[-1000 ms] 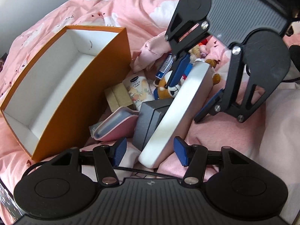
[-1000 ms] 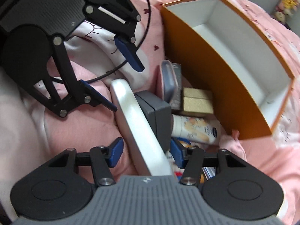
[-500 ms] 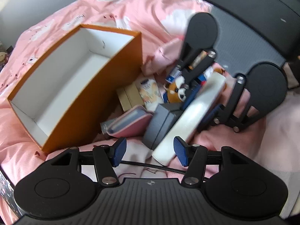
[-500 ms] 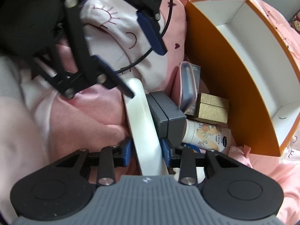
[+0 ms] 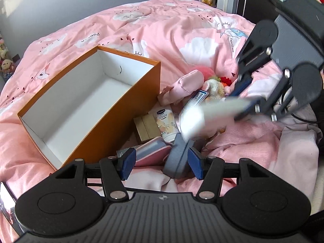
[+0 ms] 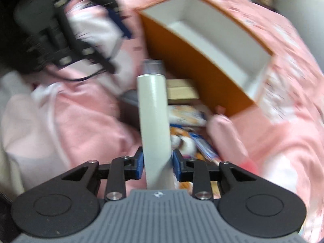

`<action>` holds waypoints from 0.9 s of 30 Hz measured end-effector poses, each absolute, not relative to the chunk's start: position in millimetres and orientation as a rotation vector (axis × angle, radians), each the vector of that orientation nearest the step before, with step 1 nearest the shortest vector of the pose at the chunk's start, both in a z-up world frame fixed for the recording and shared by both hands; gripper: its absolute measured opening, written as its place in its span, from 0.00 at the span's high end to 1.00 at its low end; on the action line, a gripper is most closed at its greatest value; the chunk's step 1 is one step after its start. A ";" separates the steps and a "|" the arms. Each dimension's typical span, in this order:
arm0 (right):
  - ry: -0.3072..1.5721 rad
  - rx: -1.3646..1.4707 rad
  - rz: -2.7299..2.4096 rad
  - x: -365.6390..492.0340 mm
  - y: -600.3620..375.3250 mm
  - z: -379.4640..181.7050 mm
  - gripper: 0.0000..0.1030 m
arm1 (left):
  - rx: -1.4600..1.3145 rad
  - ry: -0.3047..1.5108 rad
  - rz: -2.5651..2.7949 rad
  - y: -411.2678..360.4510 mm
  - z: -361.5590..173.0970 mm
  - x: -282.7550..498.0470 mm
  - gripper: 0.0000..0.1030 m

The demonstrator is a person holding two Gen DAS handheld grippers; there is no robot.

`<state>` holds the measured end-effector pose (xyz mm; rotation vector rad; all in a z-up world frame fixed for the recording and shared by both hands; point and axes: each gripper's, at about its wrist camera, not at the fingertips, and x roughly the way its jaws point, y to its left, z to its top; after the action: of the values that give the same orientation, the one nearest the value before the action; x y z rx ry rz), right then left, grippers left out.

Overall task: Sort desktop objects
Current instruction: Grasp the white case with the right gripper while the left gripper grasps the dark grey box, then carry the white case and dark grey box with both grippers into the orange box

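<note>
My right gripper is shut on a flat white power bank and holds it lifted above the pile; it also shows blurred in the left wrist view. My left gripper is open and empty, low over a grey box and a pink case. An empty orange box with a white inside lies left of the pile. A lotion tube, a tan box and a plush toy lie in the pile.
Everything lies on a pink quilt with cloud prints. A pink pouch and a blue card lie behind the pile. A black cable runs by the left gripper.
The right gripper has shut on the white power bank and lifted it off the pile. The left gripper has drawn back and stays open.
</note>
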<state>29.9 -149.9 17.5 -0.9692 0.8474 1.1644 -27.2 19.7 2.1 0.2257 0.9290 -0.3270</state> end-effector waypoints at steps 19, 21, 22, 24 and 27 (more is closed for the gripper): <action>0.945 -0.659 1.018 82.6 -161.4 -16.0 0.70 | 0.282 0.962 -0.440 2.5 -39.2 -14.4 0.31; 0.949 -0.662 1.020 83.2 -160.4 -17.6 0.70 | 0.300 0.945 -0.450 -4.8 -42.1 -11.5 0.31; 0.948 -0.665 1.022 82.6 -160.5 -17.6 0.70 | 0.314 0.937 -0.454 -9.1 -43.7 -9.7 0.31; 0.943 -0.671 1.024 81.1 -160.6 -17.2 0.69 | 0.354 0.918 -0.462 -19.2 -46.8 -6.6 0.31; 0.939 -0.672 1.028 81.3 -160.9 -17.8 0.69 | 0.388 0.924 -0.487 -30.4 -53.5 0.9 0.31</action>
<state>81.3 -160.9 -17.8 -0.6719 0.9393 1.0280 0.9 -30.4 -53.5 0.3877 0.9241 -0.4868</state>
